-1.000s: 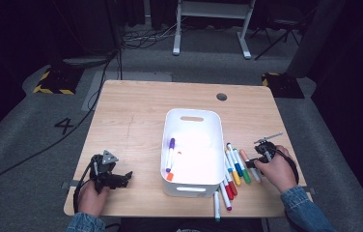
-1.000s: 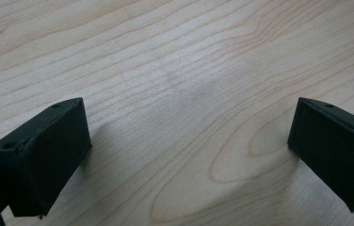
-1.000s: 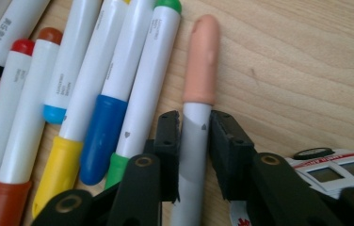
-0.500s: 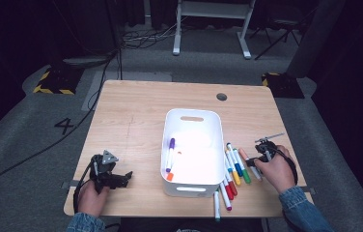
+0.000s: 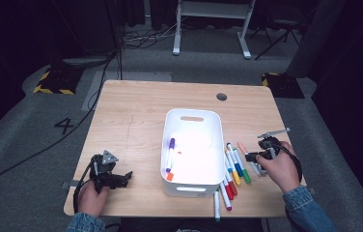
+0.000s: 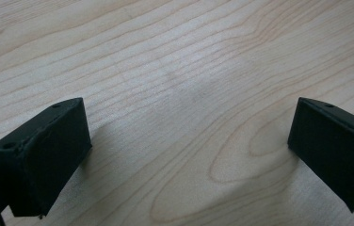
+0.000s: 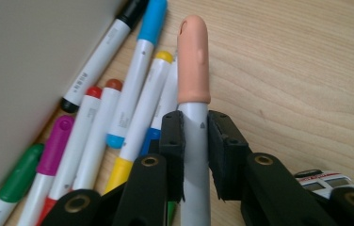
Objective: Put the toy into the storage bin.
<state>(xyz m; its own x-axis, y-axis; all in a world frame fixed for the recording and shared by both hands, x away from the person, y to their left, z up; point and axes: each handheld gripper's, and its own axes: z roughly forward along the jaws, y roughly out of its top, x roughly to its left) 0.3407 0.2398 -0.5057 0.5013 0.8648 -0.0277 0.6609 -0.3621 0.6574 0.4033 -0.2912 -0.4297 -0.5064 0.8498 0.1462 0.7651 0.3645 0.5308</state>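
Note:
My right gripper (image 7: 195, 136) is shut on a white marker with a peach cap (image 7: 193, 61), which sticks out past the jaws, just above the table. In the high view this right gripper (image 5: 253, 156) is right of the row of coloured markers (image 5: 235, 169) beside the white bin (image 5: 192, 116). A purple-capped marker (image 5: 171, 150) lies inside the bin. My left gripper (image 5: 121, 178) rests near the table's front left, held by a hand. Its own view has the jaws of the left gripper (image 6: 189, 155) wide open over bare wood, with nothing between them.
Several capped markers (image 7: 137, 89) in black, blue, yellow, red, purple and green lie against the bin wall (image 7: 29, 70). Two more markers (image 5: 220, 195) lie by the bin's front right corner. A round cable hole (image 5: 221, 96) is at the table's back right.
My right gripper has risen slightly with the peach-capped marker in its jaws. The left gripper has stayed where it was.

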